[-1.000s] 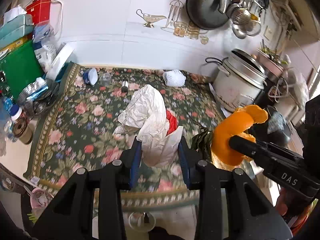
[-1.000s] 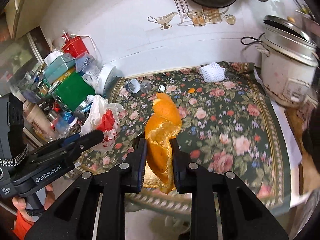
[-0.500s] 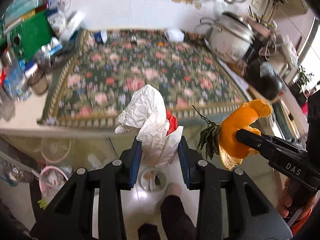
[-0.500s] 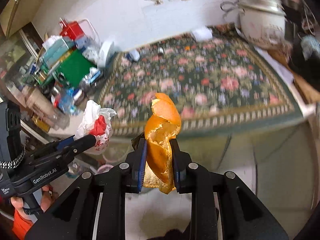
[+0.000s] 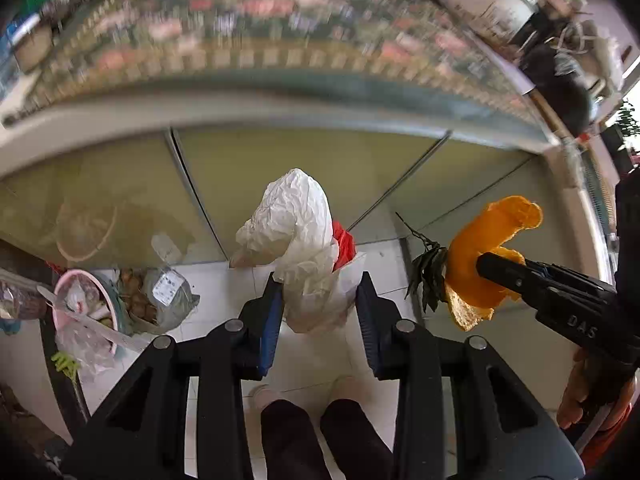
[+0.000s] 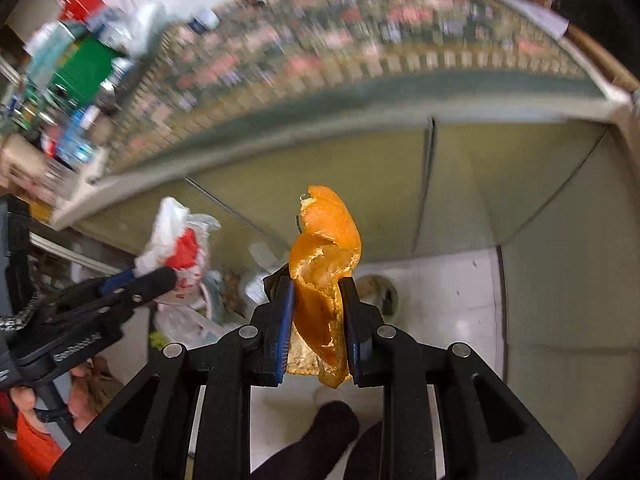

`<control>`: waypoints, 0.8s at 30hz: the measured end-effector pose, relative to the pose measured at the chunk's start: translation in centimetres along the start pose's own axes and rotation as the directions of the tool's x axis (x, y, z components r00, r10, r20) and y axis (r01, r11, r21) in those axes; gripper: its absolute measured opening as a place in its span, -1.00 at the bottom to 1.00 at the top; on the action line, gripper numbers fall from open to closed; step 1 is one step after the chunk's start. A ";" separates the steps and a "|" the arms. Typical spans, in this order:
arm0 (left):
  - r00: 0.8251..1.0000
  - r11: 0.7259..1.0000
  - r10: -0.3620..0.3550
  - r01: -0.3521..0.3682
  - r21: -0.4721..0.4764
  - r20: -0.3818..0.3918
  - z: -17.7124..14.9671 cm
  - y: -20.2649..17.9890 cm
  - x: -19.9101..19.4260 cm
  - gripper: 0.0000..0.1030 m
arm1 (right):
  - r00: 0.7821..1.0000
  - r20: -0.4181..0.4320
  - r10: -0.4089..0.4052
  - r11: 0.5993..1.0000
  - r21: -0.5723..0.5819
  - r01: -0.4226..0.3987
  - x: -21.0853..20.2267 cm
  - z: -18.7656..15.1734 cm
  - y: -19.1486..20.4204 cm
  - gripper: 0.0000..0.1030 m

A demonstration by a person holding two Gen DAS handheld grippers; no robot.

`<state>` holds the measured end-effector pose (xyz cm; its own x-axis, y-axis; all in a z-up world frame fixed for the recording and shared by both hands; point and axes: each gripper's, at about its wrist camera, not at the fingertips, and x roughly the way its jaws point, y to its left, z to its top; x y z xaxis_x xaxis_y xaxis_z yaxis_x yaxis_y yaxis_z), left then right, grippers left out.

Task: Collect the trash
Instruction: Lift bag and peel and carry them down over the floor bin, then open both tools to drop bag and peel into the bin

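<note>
The left gripper (image 5: 318, 312) pinches a crumpled white plastic bag with a red patch (image 5: 298, 236) between its blue-padded fingers (image 5: 269, 322), the bag bulging up and forward out of the jaws and hanging in the air above a white tiled floor (image 5: 400, 272). Just to its right, the right gripper (image 6: 317, 320) clamps a curled strip of orange citrus peel (image 6: 326, 264), whose pale pith faces outward at the lower edge; in the left wrist view a small sprig of dark green leaves (image 5: 428, 276) hangs from the peel's left side. Both pieces of trash are held off the counter, in front of pale yellow-green cabinet doors (image 5: 280, 168) that stand below the edge of a blurred, flower-patterned dark green cloth (image 5: 280, 12) covering the counter top. On the floor to the left sits a pink-rimmed round bin lined with clear plastic (image 5: 86, 312), already holding scraps, and beside it a clear plastic sack with a white label (image 5: 166, 292). The person's dark trouser legs (image 5: 320, 440) and pale shoes show below the left gripper. In the right wrist view a round floor drain (image 6: 378, 292) lies just behind the peel.
</note>
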<state>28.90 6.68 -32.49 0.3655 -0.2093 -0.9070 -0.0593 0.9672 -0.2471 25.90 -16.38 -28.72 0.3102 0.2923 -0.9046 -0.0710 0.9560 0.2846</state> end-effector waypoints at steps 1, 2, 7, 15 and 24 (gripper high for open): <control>1.000 1.000 -0.001 0.001 -0.018 -0.007 -0.5 0.4 1.9 -0.32 | 1.000 -0.020 -0.004 1.000 0.000 0.004 1.8 -0.2 -0.8 -0.59; 1.000 0.999 -0.004 0.004 -0.038 -0.014 -0.9 0.8 3.6 -0.32 | 0.999 -0.037 -0.007 1.000 0.001 0.007 3.2 -0.3 -1.5 -0.59; 0.998 0.993 0.000 -0.008 -0.115 -0.069 -3.4 2.7 12.4 -0.32 | 0.993 -0.117 -0.007 1.000 -0.013 0.005 12.4 -1.4 -5.1 -0.59; 0.992 0.983 0.013 -0.035 -0.178 -0.124 -6.2 6.4 25.0 -0.32 | 0.982 -0.188 0.020 0.995 -0.093 -0.038 25.4 -3.3 -8.4 -0.59; 0.978 0.982 -0.057 0.018 -0.189 -0.199 -7.8 6.3 35.0 -0.32 | 0.978 -0.206 0.032 0.992 -0.111 -0.055 31.6 -4.8 -10.1 -0.59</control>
<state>34.08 4.32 -68.41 0.1763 -0.2881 -0.9412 -0.2270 0.9185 -0.3237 31.86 -16.69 -61.71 0.1062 0.3211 -0.9411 -0.1924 0.9352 0.2974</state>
